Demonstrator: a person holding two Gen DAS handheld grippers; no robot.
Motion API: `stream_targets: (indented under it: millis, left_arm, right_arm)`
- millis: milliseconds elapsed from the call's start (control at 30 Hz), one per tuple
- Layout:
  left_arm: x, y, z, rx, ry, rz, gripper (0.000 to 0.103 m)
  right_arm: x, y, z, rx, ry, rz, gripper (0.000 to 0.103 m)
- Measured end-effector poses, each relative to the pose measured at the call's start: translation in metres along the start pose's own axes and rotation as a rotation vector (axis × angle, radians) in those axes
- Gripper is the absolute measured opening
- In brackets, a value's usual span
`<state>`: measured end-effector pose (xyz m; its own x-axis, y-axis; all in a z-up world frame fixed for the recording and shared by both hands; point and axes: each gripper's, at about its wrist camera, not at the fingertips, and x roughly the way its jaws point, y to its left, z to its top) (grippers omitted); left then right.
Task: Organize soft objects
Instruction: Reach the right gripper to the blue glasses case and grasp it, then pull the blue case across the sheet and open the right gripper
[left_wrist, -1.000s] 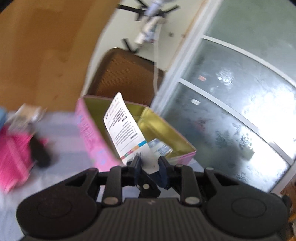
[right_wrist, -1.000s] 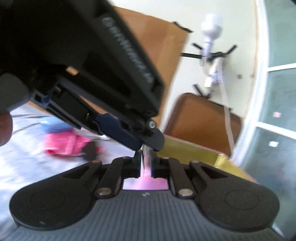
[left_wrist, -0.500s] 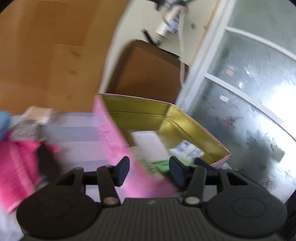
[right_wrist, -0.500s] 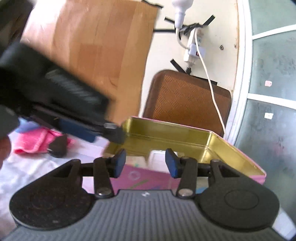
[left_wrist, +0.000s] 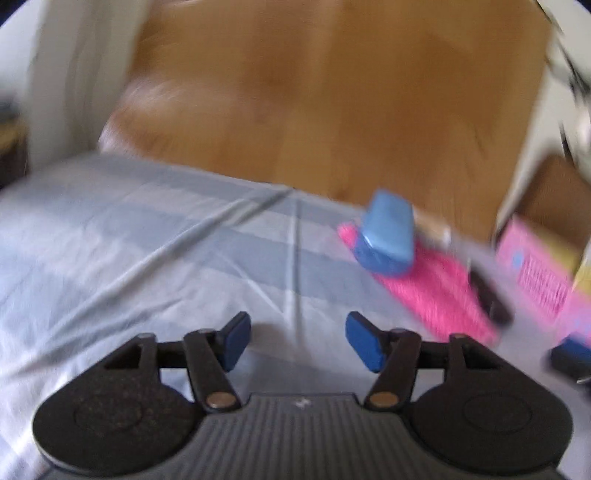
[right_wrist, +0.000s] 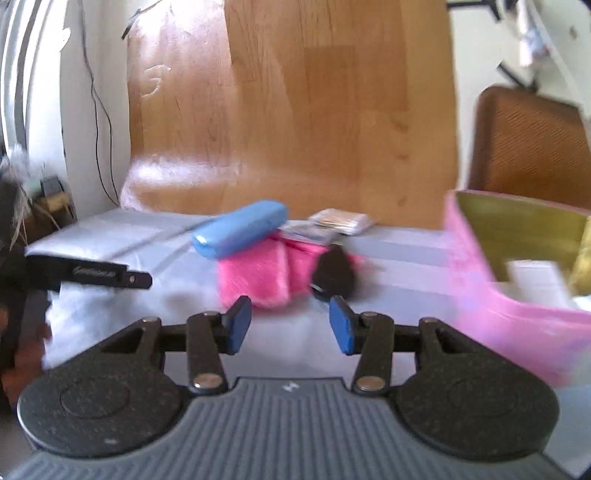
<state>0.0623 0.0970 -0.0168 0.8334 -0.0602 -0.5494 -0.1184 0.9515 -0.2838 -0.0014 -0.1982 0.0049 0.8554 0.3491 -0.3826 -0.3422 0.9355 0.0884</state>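
While both claws are empty, the left claw (left_wrist: 295, 341) opening wider and the right claw (right_wrist: 290, 325) half open, the next pickup is in hand. The right one faces the pink cloth (right_wrist: 258, 277); it must close on it, then carry it to the pink box (right_wrist: 517, 266).

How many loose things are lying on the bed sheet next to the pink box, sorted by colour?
Blue: 1, the blue case
Pink: 1, the fluffy pink cloth
Black: 1, the small black object
Clear or pale: 2, the small packets, too blurred to identify
Total: 5
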Motion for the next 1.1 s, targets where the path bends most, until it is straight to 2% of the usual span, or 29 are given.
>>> stream_targets:
  millis: [33,67,100,133,167,200,333,433,500,533,600,667,767,900,967,1033,1067,1100]
  left_arm:
    - [-0.003,0.006,0.001,-0.044,-0.03,0.027,0.072]
    - [-0.007,0.009,0.001,-0.073,-0.064,0.054,0.082]
    - [-0.011,0.011,0.001,-0.089,-0.102,0.063,0.086]
    - [-0.015,0.012,0.001,-0.096,-0.132,0.061,0.087]
    - [-0.019,0.016,0.0,-0.102,-0.156,0.059,0.089]
    - [-0.021,0.017,0.0,-0.11,-0.169,0.061,0.089]
    - [-0.025,0.025,0.001,-0.171,-0.182,0.052,0.089]
    - [-0.023,0.029,0.002,-0.198,-0.17,0.024,0.09]
    - [-0.022,0.028,0.001,-0.198,-0.169,0.018,0.091]
    - [-0.025,0.028,0.0,-0.197,-0.168,0.014,0.092]
    - [-0.025,0.028,0.0,-0.197,-0.163,0.006,0.092]
    - [-0.025,0.028,0.0,-0.197,-0.156,0.004,0.092]
    - [-0.025,0.027,-0.001,-0.19,-0.149,-0.003,0.092]
    - [-0.023,0.02,-0.002,-0.144,-0.121,-0.038,0.094]
    - [-0.021,0.013,-0.002,-0.095,-0.084,-0.088,0.097]
    - [-0.018,0.007,-0.002,-0.048,-0.051,-0.131,0.098]
    - [-0.017,0.004,-0.002,-0.025,-0.034,-0.154,0.099]
    - [-0.016,0.002,-0.003,-0.009,-0.018,-0.176,0.099]
  right_arm:
    - [0.007,0.007,0.006,0.018,0.013,0.023,0.05]
    - [0.016,0.014,0.012,0.039,0.024,0.04,0.052]
    - [0.028,0.018,0.02,0.064,0.031,0.048,0.059]
    - [0.042,0.025,0.031,0.091,0.035,0.046,0.064]
    - [0.052,0.034,0.036,0.111,0.038,0.043,0.076]
    - [0.066,0.042,0.045,0.134,0.041,0.043,0.082]
    - [0.129,0.079,0.08,0.215,0.072,-0.001,0.088]
    - [0.175,0.108,0.095,0.187,0.137,-0.049,0.085]
    - [0.202,0.12,0.097,0.16,0.215,-0.108,0.062]
    - [0.214,0.123,0.095,0.139,0.257,-0.139,0.059]
    - [0.221,0.121,0.091,0.114,0.303,-0.132,0.056]
    - [0.208,0.112,0.088,0.122,0.308,-0.115,0.056]
    - [0.172,0.094,0.079,0.133,0.323,-0.028,0.057]
    - [0.096,0.075,0.054,0.038,0.335,0.231,0.057]
    - [0.055,0.065,0.035,-0.049,0.346,0.331,0.057]
    - [0.015,0.052,0.016,-0.134,0.325,0.353,0.067]
    - [0.003,0.048,0.01,-0.16,0.317,0.335,0.078]
    - [-0.011,0.04,0.002,-0.171,0.301,0.299,0.082]
